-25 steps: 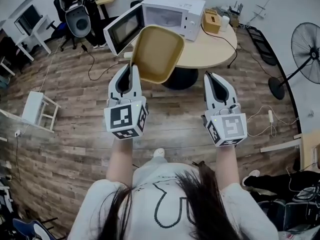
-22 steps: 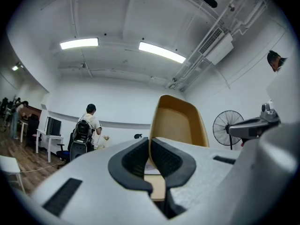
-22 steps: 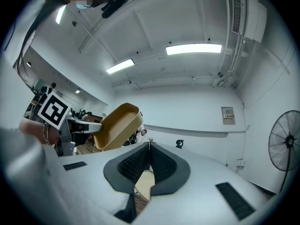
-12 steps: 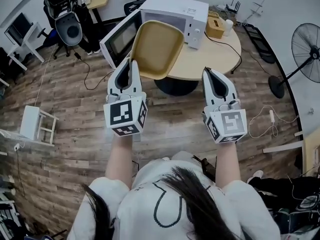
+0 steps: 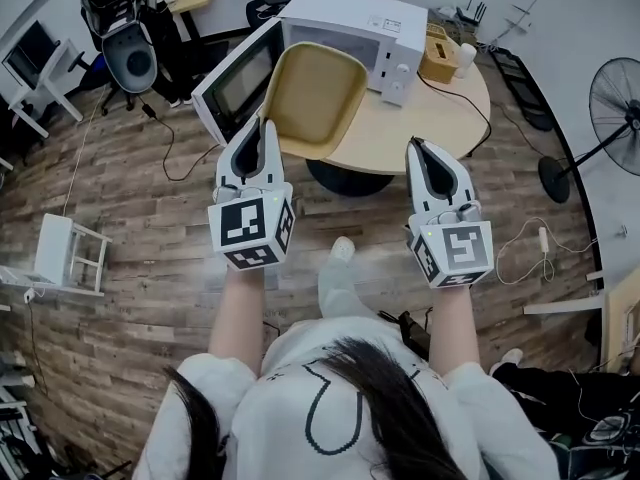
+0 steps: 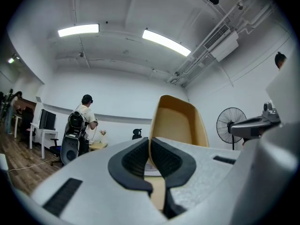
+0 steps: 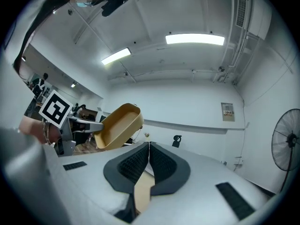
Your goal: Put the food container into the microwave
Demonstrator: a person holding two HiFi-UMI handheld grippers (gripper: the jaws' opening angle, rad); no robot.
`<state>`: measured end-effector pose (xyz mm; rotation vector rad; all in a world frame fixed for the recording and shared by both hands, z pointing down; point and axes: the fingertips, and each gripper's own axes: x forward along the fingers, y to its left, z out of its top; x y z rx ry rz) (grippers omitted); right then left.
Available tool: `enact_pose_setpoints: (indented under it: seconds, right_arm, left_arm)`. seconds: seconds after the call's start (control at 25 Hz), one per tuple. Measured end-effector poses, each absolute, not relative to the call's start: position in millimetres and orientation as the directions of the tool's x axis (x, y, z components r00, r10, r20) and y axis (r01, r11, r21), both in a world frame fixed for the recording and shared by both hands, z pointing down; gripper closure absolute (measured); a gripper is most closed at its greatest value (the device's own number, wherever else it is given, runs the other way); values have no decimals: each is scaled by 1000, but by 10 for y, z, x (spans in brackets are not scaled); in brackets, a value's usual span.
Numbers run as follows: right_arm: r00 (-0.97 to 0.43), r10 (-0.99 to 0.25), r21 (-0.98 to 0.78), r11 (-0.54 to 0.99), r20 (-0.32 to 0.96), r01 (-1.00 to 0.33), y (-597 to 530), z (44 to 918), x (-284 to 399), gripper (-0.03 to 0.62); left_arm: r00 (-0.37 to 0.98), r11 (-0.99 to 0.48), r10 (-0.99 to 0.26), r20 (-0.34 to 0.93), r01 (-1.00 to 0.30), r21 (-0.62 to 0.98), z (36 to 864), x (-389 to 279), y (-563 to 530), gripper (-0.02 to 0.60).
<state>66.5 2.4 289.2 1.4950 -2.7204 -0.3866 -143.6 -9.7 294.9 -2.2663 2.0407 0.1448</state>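
My left gripper (image 5: 264,125) is shut on the rim of a tan food container (image 5: 312,98), which tilts up with its hollow facing me. In the left gripper view the container (image 6: 179,123) rises from between the closed pads. A white microwave (image 5: 345,25) stands on a round wooden table (image 5: 425,111) ahead, its door (image 5: 236,80) swung open to the left. The container hangs just in front of the open door. My right gripper (image 5: 418,146) is shut with nothing in it, level with the left one. The right gripper view shows the container (image 7: 118,125) at its left.
A tan box (image 5: 438,56) and a white cup (image 5: 464,59) sit on the table right of the microwave. A standing fan (image 5: 612,100) is at the far right. Office chairs (image 5: 122,43), a desk and a person (image 6: 84,118) are at the back left. A white stool (image 5: 68,254) stands on the wood floor.
Both grippers and the container have drawn nearer the table and microwave, which now sit lower and larger in the head view. The grips have not changed.
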Motion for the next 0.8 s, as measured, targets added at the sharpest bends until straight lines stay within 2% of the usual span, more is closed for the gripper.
enact_pose_setpoints:
  seconds: [0.8]
  right_arm:
    - [-523, -847, 150, 508, -89, -848, -2500, 3016, 568, 563]
  left_arm:
    - [110, -110, -993, -37, -994, -5, 3148, -1559, -2604, 558]
